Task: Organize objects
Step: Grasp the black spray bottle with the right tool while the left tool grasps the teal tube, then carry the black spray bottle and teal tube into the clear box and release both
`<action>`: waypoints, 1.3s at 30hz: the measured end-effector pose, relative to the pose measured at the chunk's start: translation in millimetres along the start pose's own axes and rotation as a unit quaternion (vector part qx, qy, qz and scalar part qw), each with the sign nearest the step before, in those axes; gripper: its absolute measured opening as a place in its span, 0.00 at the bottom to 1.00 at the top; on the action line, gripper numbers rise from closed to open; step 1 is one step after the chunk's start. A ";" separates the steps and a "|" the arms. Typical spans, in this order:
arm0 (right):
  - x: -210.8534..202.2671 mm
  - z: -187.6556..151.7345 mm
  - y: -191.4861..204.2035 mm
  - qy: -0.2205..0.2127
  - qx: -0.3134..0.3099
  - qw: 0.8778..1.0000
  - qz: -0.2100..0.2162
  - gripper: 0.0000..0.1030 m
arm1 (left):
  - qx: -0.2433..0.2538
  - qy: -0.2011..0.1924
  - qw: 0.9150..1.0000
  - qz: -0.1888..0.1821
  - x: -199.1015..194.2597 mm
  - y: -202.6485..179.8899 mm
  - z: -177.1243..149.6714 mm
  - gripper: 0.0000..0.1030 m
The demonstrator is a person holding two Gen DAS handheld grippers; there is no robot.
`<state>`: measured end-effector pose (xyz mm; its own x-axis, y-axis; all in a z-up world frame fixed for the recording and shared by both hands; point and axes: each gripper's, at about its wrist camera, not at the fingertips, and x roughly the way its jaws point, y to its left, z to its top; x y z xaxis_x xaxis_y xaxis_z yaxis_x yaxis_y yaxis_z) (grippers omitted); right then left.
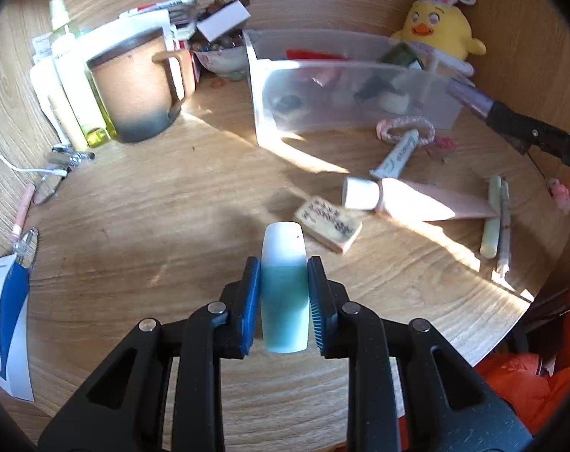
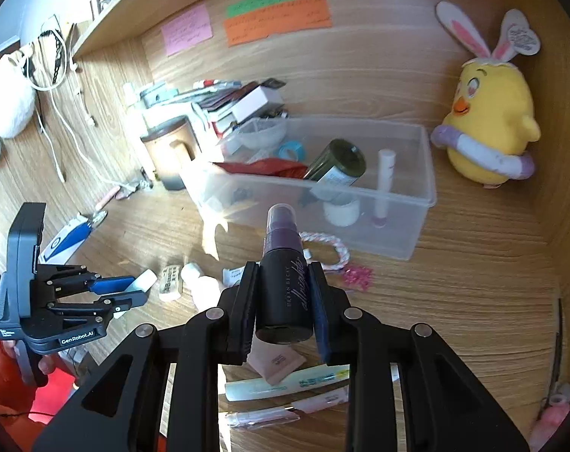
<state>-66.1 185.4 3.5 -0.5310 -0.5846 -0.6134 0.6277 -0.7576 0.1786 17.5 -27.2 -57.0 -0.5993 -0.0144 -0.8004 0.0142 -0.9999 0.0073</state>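
Surface: wood-grain desk [image 1: 172,207] with a wooden back wall, crossed by hard sunlight; sticky notes [image 2: 277,15] are seen at the upper centre of the right wrist view.

Container: a clear plastic bin [image 2: 417,226] is set right of centre in both views, already partly filled with a dark green bottle [image 2: 337,165], a red packet and other small items.

Left gripper [image 1: 284,282]: closed narrowly on a teal-and-white tube [image 1: 284,263] at lower centre; the blue pads are pressed against its sides. Whether the tube is clear of the desk cannot be told.

Right gripper [image 2: 284,293]: closed narrowly on a black spray bottle [image 2: 285,293] with a purple cap, held upright at centre frame, in front of the bin.

Step in hand: both items are judged to be gripped and bound for the bin.

Next move: each item would need to be carried over the bin's near wall and let go inside, clear of what is already stored there.

Tube's look: smooth and rounded, white at the far end, shading to teal.

Left on the desk: a pink tube [image 1: 417,199], a small printed block [image 1: 328,222], a braided ring [image 1: 405,130].
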 end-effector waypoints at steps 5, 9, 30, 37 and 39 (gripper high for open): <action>-9.9 7.9 -8.3 -0.019 0.007 1.000 -0.011 0.23 | -0.008 -0.037 0.999 0.000 -11.0 5.6 20.5 0.24; -14.8 16.6 -16.0 -0.033 0.015 0.999 -0.020 0.23 | -0.011 -0.070 0.997 -0.004 -16.6 6.1 41.2 0.24; 15.9 58.5 -35.6 -0.036 0.020 0.998 -0.039 0.23 | -0.004 -0.133 0.991 -0.029 -4.0 -13.8 140.2 0.24; 33.9 64.6 -39.6 -0.026 0.022 0.998 -0.049 0.23 | 0.000 -0.120 0.992 -0.045 15.2 -21.2 167.2 0.24; 37.9 65.5 -41.9 -0.022 0.026 0.998 -0.050 0.23 | 0.000 -0.109 0.993 -0.051 25.4 -24.0 172.6 0.24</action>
<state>-149.8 176.0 23.2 -0.6139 -0.5171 -0.5964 0.5407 -0.8260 0.1595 -136.2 -4.9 26.0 -0.7568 0.0854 -0.6480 -0.0556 -0.9962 -0.0664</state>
